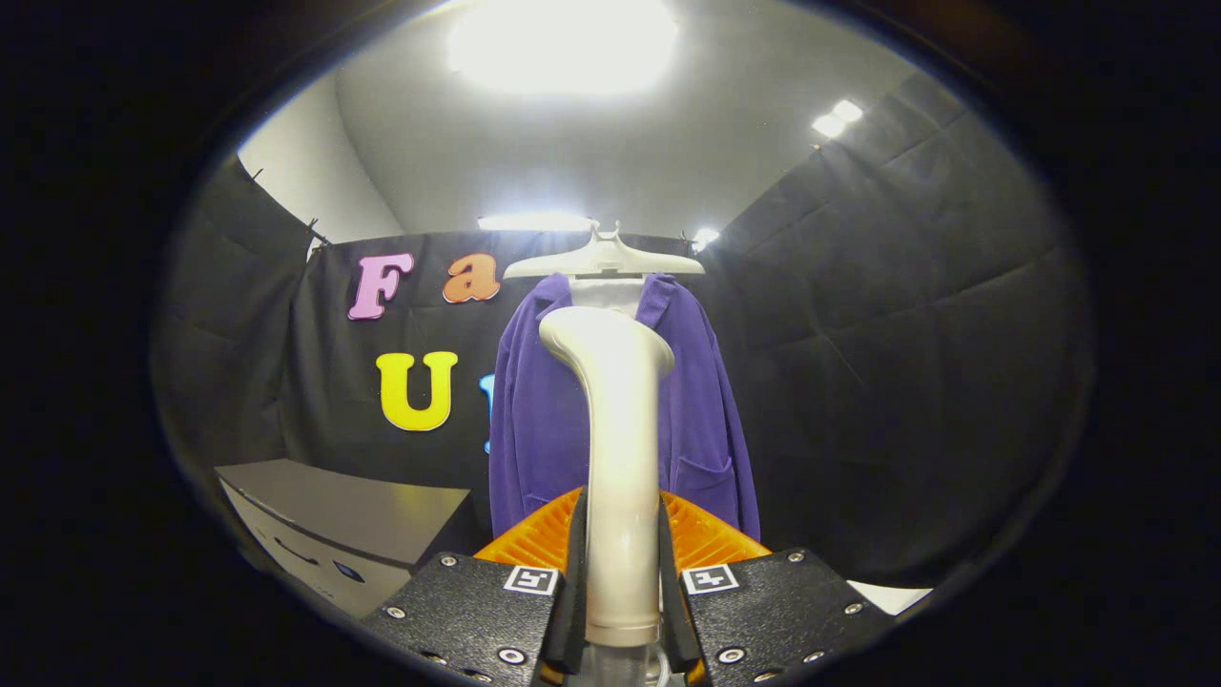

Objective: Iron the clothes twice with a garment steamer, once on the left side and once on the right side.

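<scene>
— Held what? And how?

— Gripped the garment steamer (620,458) by its pale handle, between the two fingers (576,582) of the gripper (620,582). Pinched on both sides, one pad against each flank of the handle, no gap visible.

— Stood which way?

— Upright. Ran lengthwise straight up from between the fingers, nearly vertical, then bent at the top toward the left, where the rounded head widened. Faced forward and slightly up, toward the purple garment (706,410).

— Touched the cloth?

— Could not tell from this angle. Overlapped the garment's middle, covering the front opening from collar down to the hem.

— And the garment?

— Hung on a pale hanger (603,260), just beyond the steamer head and against the black booth wall (906,334). Draped straight down, collar at the top, a patch pocket low on the right side. Showed purple on both sides of the handle, left panel and right panel about equally.

— Anything else close by?

— Sat behind the fingers: an orange ribbed part (706,534), flanking the handle's base. Stood lower left, near the wall: a grey cabinet (334,515). Shone overhead: bright ceiling lights (563,43).
</scene>
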Action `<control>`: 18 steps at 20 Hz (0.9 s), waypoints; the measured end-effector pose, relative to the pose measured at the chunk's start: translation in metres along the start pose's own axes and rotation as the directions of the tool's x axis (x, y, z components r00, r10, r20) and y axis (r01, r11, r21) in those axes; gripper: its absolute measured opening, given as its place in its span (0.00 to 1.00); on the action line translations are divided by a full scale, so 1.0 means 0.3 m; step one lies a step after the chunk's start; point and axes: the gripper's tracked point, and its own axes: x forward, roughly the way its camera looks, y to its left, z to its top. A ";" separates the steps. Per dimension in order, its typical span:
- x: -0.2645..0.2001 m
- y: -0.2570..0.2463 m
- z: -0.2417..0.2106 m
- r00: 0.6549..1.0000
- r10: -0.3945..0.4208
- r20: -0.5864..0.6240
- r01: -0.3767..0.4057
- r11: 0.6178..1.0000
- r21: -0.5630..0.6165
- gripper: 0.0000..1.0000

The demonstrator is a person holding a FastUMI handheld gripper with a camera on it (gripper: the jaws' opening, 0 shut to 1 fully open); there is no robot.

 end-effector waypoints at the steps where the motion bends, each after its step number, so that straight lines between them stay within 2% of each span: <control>1: 0.023 -0.007 0.023 1.000 -0.002 0.011 0.002 1.000 -0.001 0.33; 11: 0.233 -0.024 0.310 0.983 0.010 0.183 -0.002 0.999 -0.043 0.34; 18: 0.397 -0.074 0.362 0.976 -0.029 0.217 0.041 0.998 -0.048 0.34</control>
